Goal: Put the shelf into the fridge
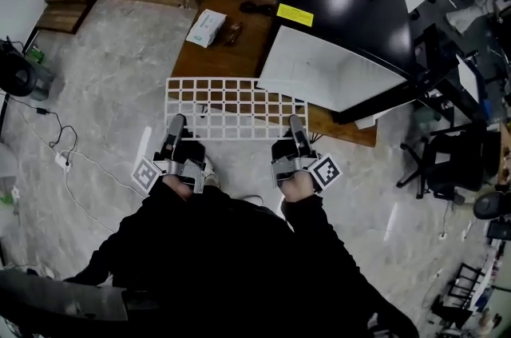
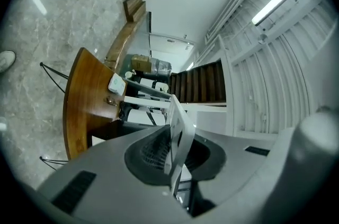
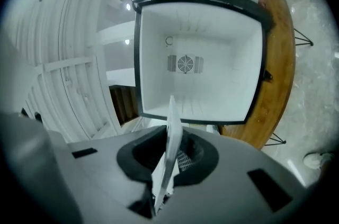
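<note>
Holding the white grid shelf point(image 1: 235, 106) by its near edge, you had both claws pressed down on it. Your left gripper point(image 1: 174, 129) pinched the near left corner and your right gripper point(image 1: 297, 129) the near right corner, with the thin rim of the shelf caught between each pair of jaws. The shelf lay roughly flat between the two grippers, reaching away from you over the wooden table point(image 1: 215, 57). It sat close before the open fridge point(image 1: 335, 69), whose white cavity faced your right gripper, and it was not yet inside.
</note>
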Tool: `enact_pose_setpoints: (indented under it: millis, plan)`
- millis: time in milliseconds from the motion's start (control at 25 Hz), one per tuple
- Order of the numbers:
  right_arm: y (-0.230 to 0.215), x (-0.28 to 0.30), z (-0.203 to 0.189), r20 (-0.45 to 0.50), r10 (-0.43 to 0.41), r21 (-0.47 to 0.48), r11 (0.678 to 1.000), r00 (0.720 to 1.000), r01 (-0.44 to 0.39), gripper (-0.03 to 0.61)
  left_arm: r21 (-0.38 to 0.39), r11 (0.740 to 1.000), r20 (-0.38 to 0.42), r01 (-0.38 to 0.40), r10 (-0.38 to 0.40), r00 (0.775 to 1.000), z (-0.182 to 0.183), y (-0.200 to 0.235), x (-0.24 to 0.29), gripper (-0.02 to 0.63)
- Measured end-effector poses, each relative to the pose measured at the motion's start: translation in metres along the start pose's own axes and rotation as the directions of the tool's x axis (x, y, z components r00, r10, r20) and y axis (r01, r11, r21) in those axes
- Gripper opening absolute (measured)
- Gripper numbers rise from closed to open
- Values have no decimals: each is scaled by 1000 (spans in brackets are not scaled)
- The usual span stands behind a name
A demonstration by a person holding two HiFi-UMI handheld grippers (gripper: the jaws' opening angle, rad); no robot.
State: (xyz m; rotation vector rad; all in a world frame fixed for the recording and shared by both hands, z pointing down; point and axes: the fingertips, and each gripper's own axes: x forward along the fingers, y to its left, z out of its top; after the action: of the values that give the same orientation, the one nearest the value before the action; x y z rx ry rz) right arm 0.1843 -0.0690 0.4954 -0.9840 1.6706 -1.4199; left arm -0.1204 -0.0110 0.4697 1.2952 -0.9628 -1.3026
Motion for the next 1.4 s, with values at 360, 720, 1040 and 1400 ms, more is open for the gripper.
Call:
enact_pose_setpoints:
  millis: [360,720,1040,1400]
  plan:
    - [0,-91,96,173,-22,-23,999,985,26,35,42,999,-183,-19,26,983,-114,8,30,34]
    - [-3,-127,175,299,-49,-22,998,953,58,35,48,997,-310,-55,67,948,-195,29,79,32]
    - [-9,-96,225,360,-82,-35,994,929,101,34,18,994,-379,-105,104,920,-224,52,152,31]
    - [-27,-64,245,352,-102,-32,992,930,121,34,18,992,-378,-122,120,918,-221,75,187,31]
